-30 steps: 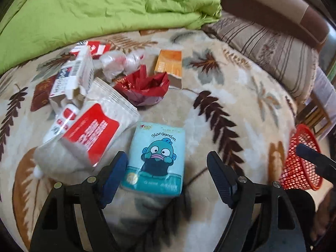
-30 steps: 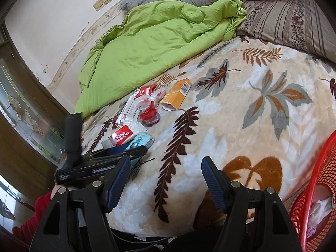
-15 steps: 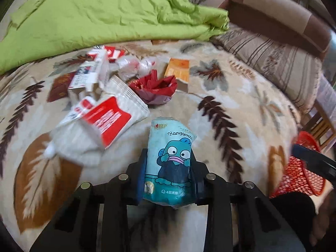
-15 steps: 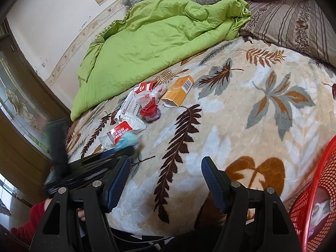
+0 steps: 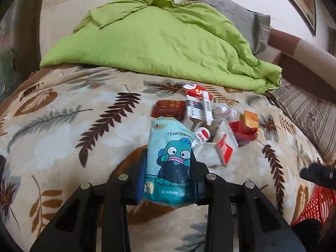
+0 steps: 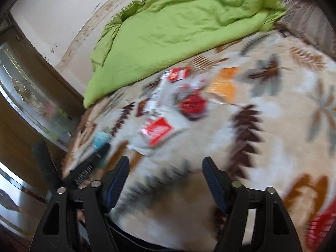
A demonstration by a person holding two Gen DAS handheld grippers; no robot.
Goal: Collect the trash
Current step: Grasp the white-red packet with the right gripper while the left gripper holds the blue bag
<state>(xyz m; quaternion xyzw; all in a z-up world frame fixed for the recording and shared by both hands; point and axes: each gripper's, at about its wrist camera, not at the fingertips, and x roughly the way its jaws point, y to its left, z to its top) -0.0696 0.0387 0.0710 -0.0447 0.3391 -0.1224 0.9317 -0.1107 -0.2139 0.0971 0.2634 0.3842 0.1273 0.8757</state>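
Note:
My left gripper (image 5: 169,168) is shut on a light-blue tissue pack (image 5: 171,159) with a cartoon fish, held upright above the bed. Beyond it lies a pile of trash on the leaf-print blanket (image 5: 63,138): a white pouch with a red label (image 5: 218,150), a white carton (image 5: 197,110), a red wrapper (image 5: 242,133), an orange box (image 5: 250,119) and a dark red packet (image 5: 169,109). My right gripper (image 6: 166,175) is open and empty, over the blanket near the bed's front edge; that view is blurred. The white pouch (image 6: 156,130) and the blue pack (image 6: 101,139) show there too.
A red mesh basket (image 5: 315,205) stands off the bed at the lower right, its rim (image 6: 321,224) also in the right wrist view. A green quilt (image 5: 159,42) covers the far half of the bed. A striped pillow (image 5: 306,109) lies right. A glass door (image 6: 25,96) is left.
My left gripper closed on the blue tissue pack and lifted it off the blanket, tilting upward. The right gripper swung toward the trash pile, blurring its view; it stays open.

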